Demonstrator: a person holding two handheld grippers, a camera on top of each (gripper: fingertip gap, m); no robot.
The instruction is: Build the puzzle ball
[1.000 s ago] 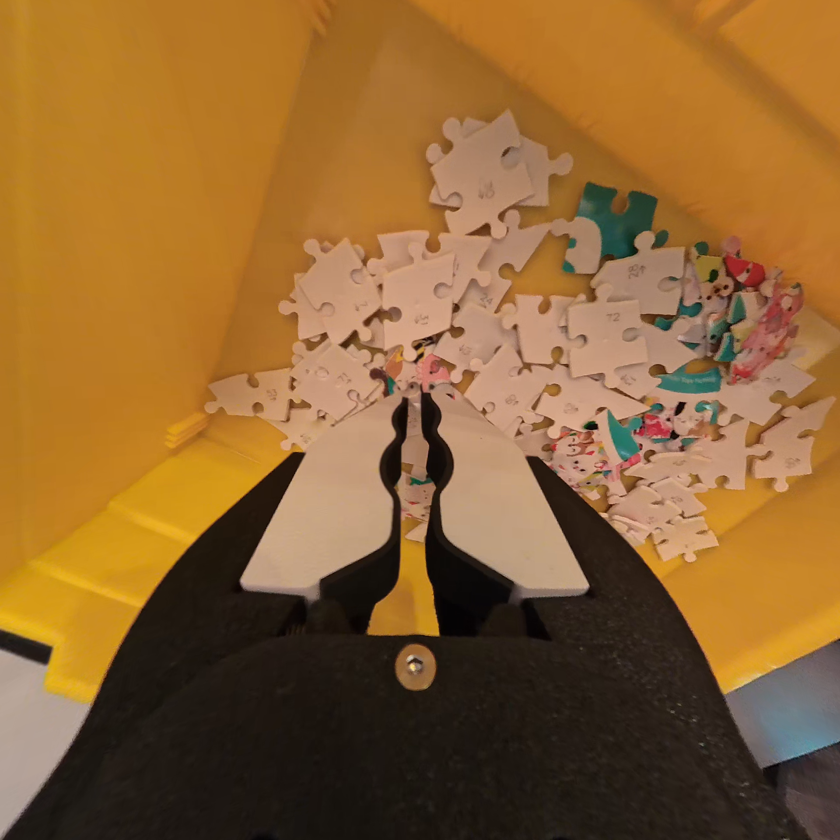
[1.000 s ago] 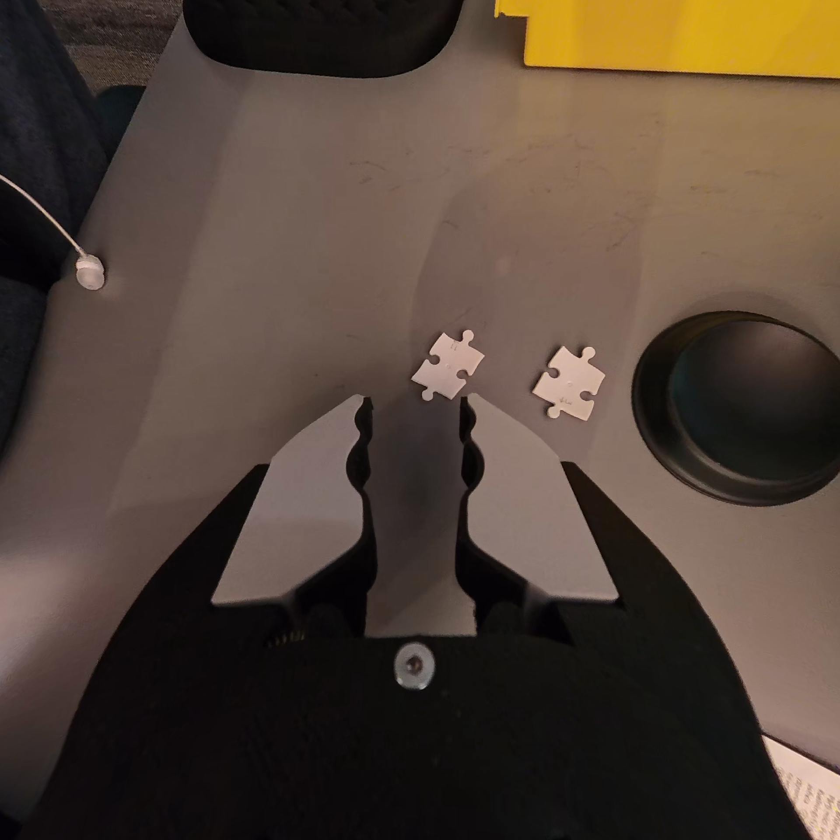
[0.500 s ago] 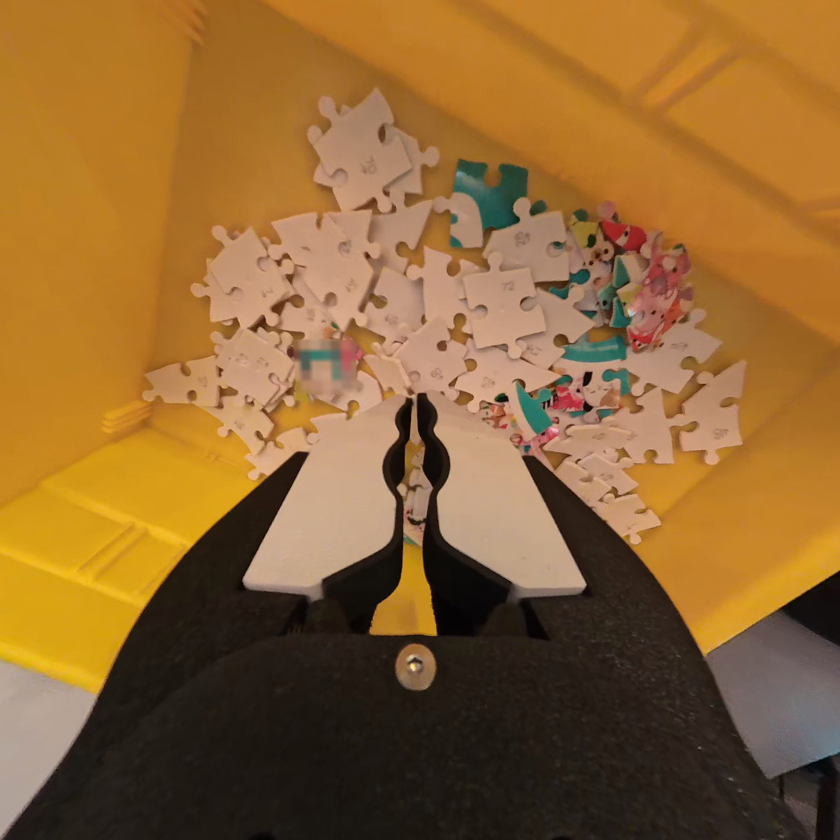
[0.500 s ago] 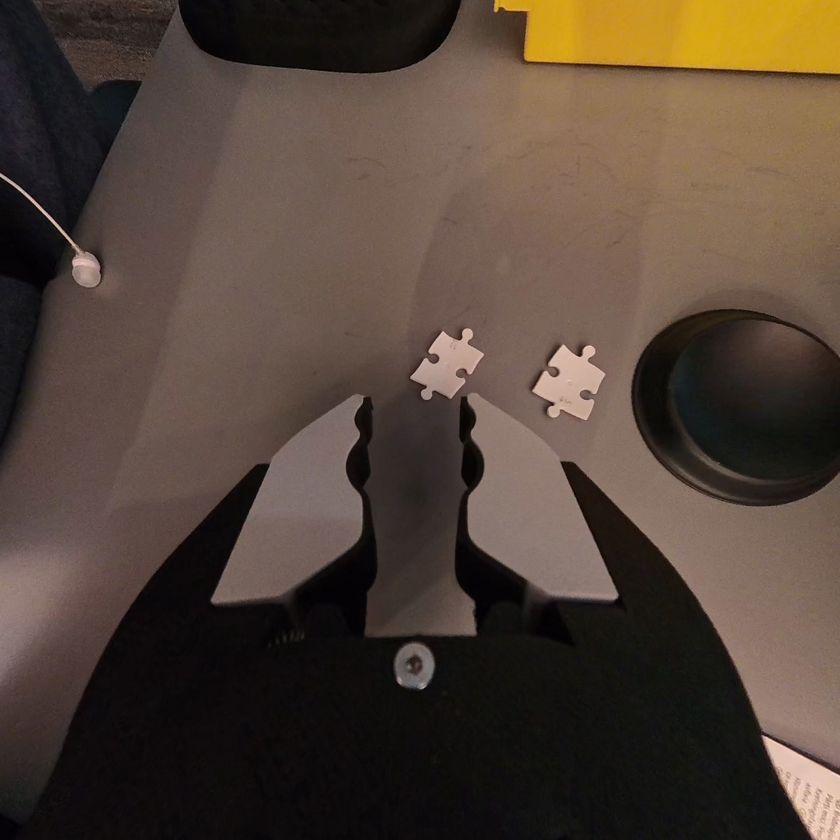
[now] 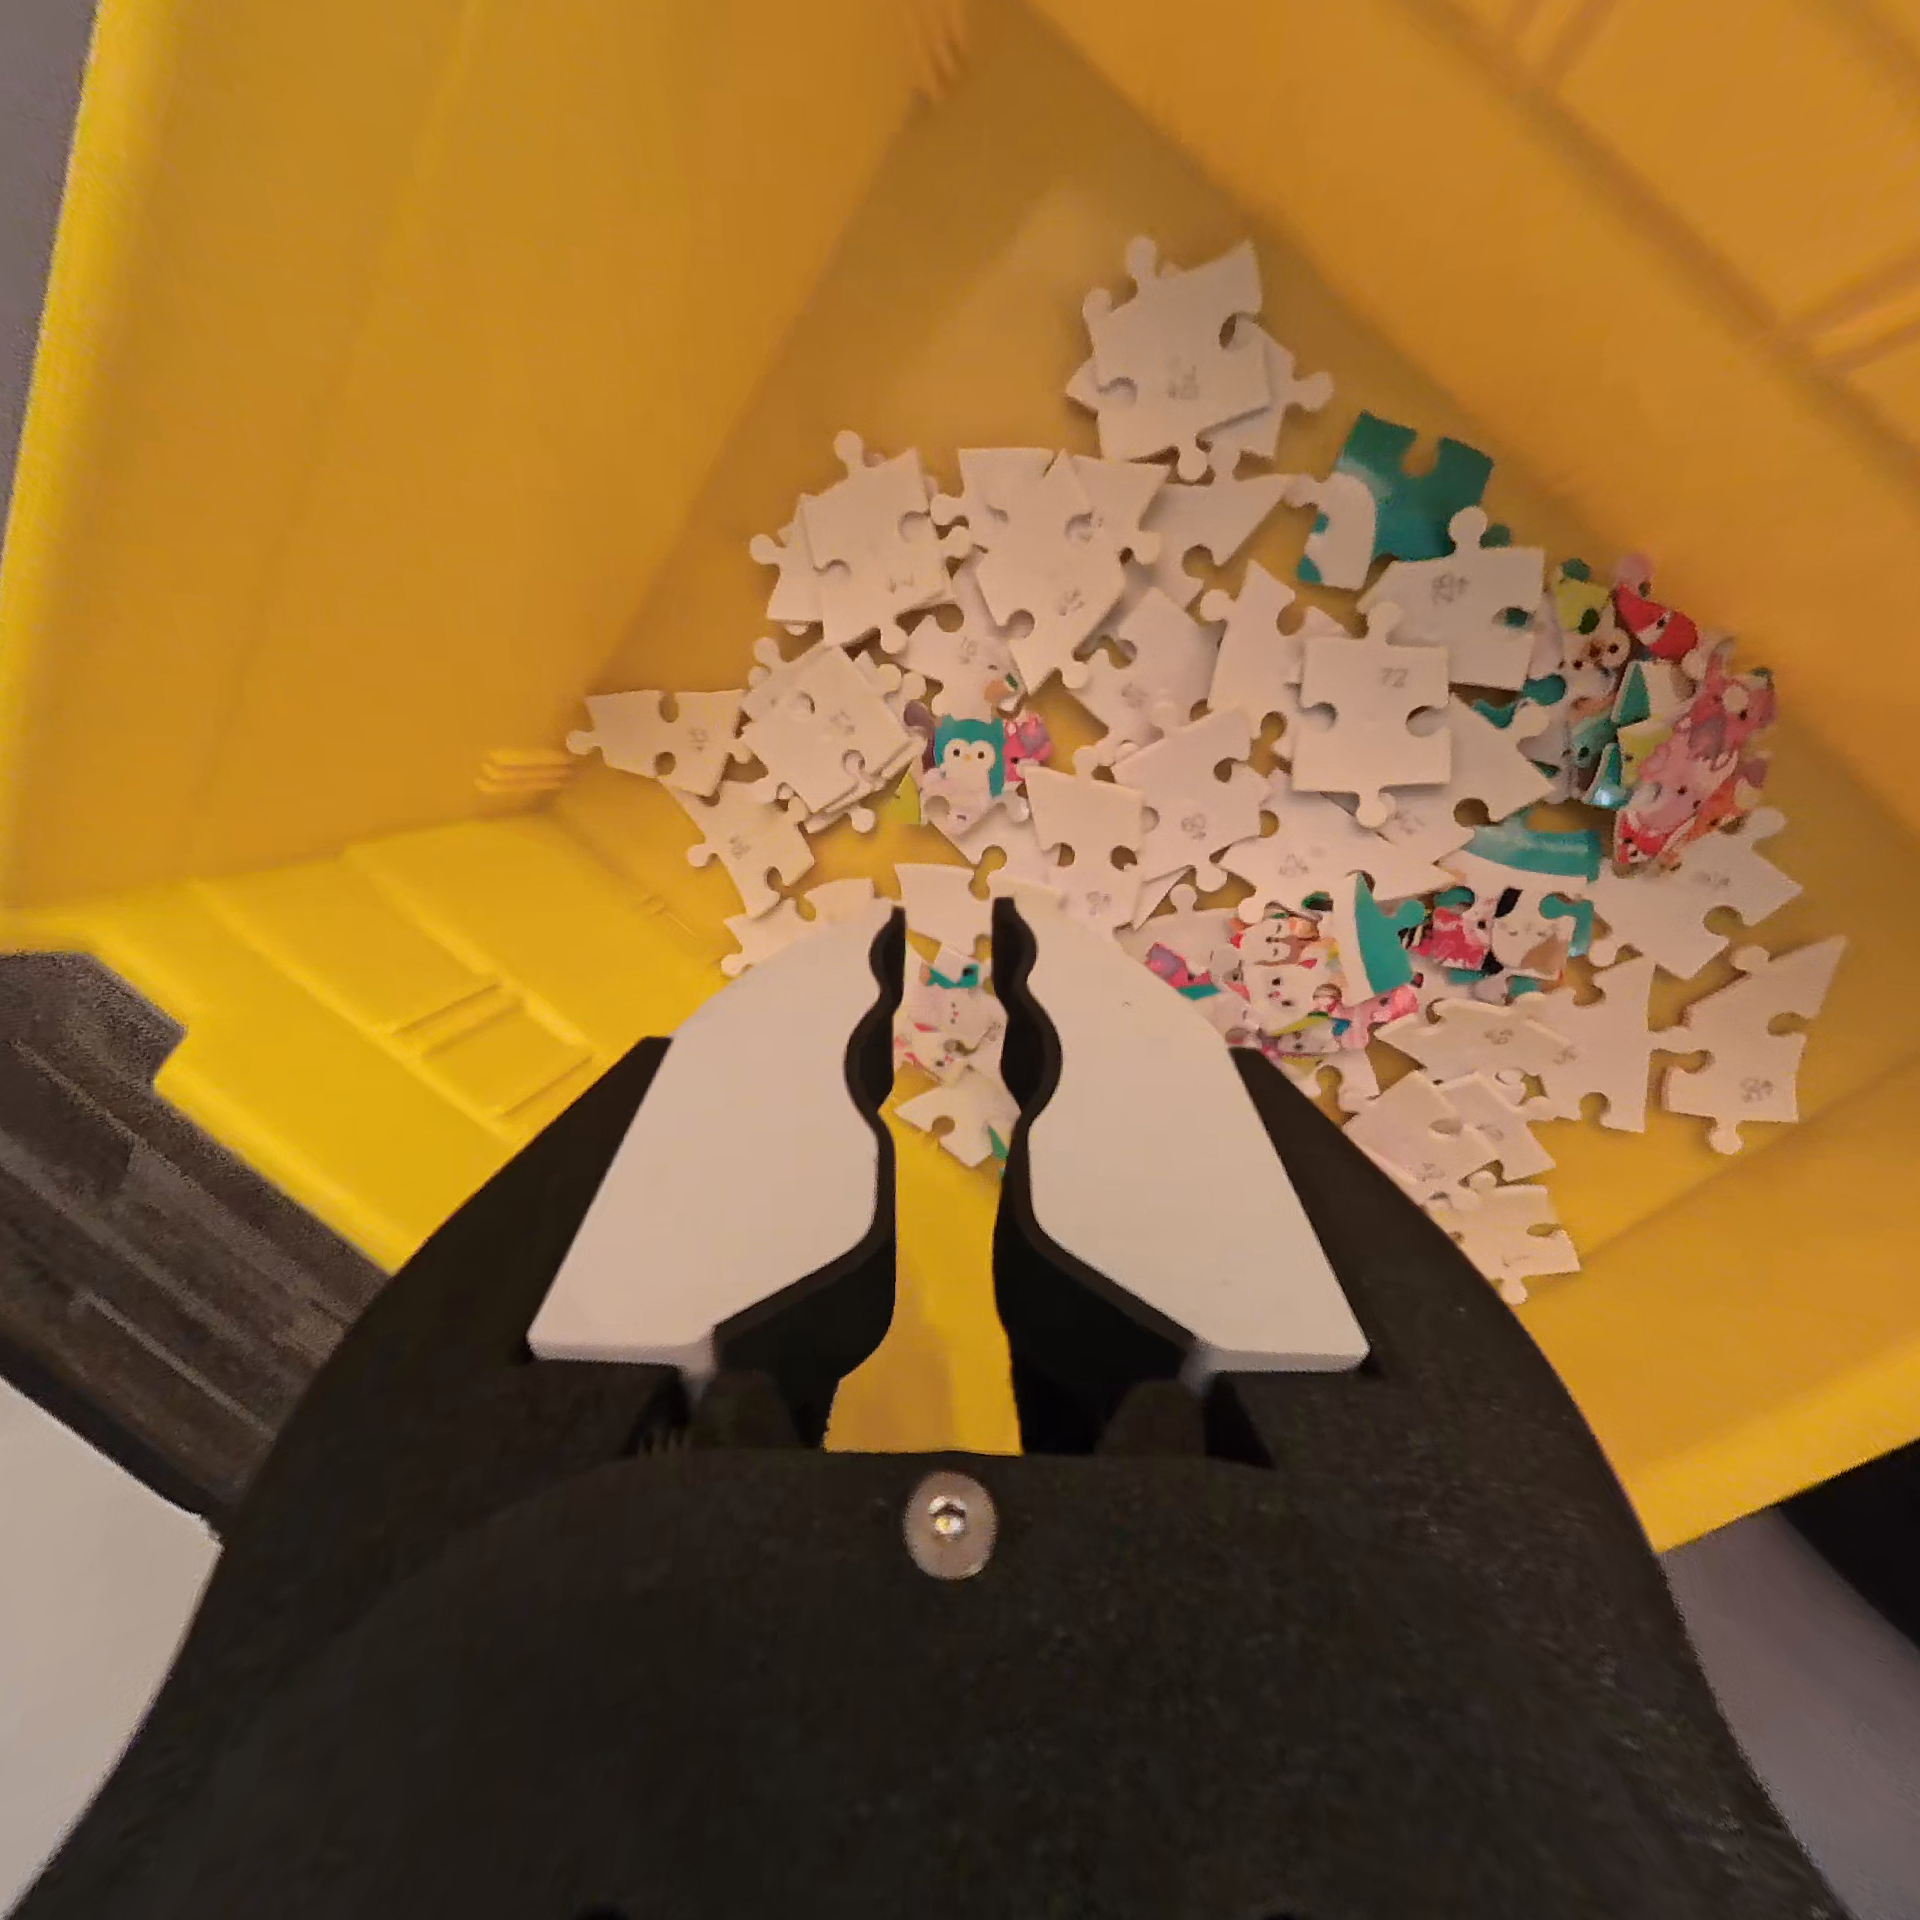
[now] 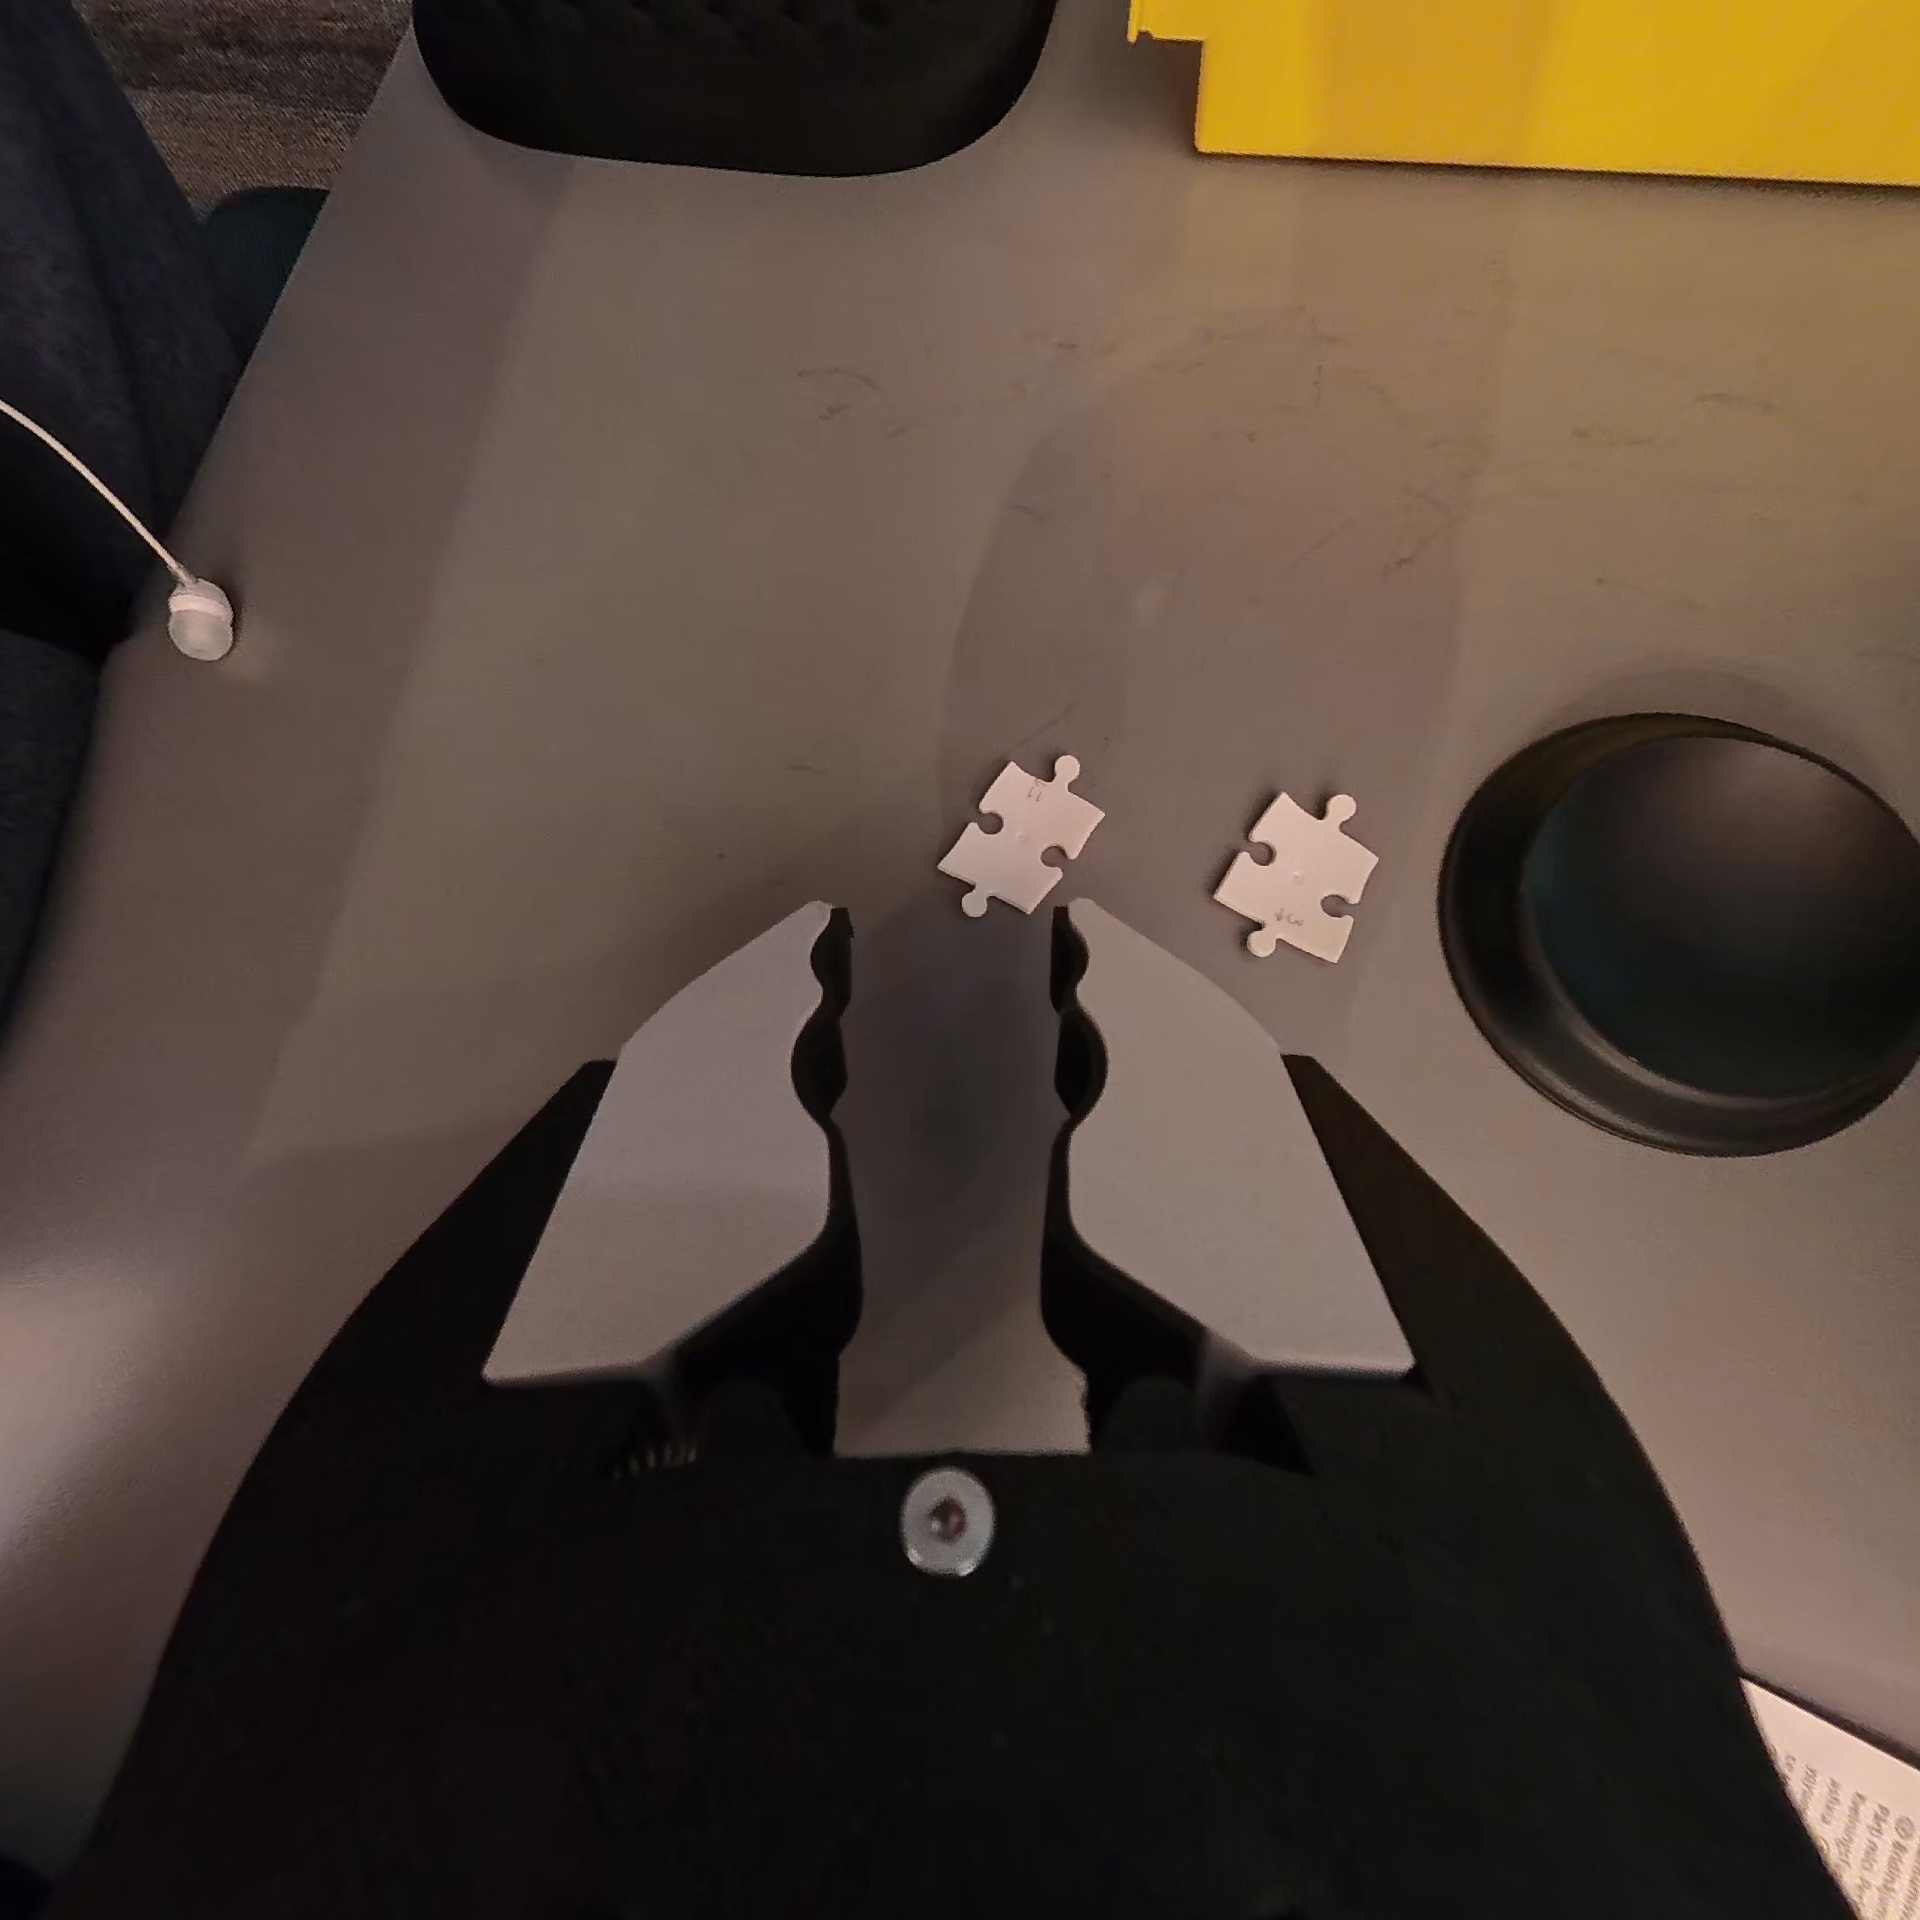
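**Jaws Parted Over Bin of Puzzle Pieces**

The left gripper (image 5: 943,914) hangs inside a yellow bin (image 5: 436,436), its jaws released with a narrow gap and nothing between them, tips just above the near edge of a heap of puzzle pieces (image 5: 1247,748). Most pieces lie blank side up; a few show bright printed colours, among them a teal piece (image 5: 1403,499) at the far side. On the grey counter (image 6: 623,436), the right gripper (image 6: 951,912) also stands released and empty, its tips just short of a white puzzle piece (image 6: 1023,836) lying flat. A second white piece (image 6: 1299,878) lies near it, apart, beside a round black-rimmed hole (image 6: 1475,987) in the counter. A small white earbud (image 6: 200,623) on a cord rests near the counter's left edge.
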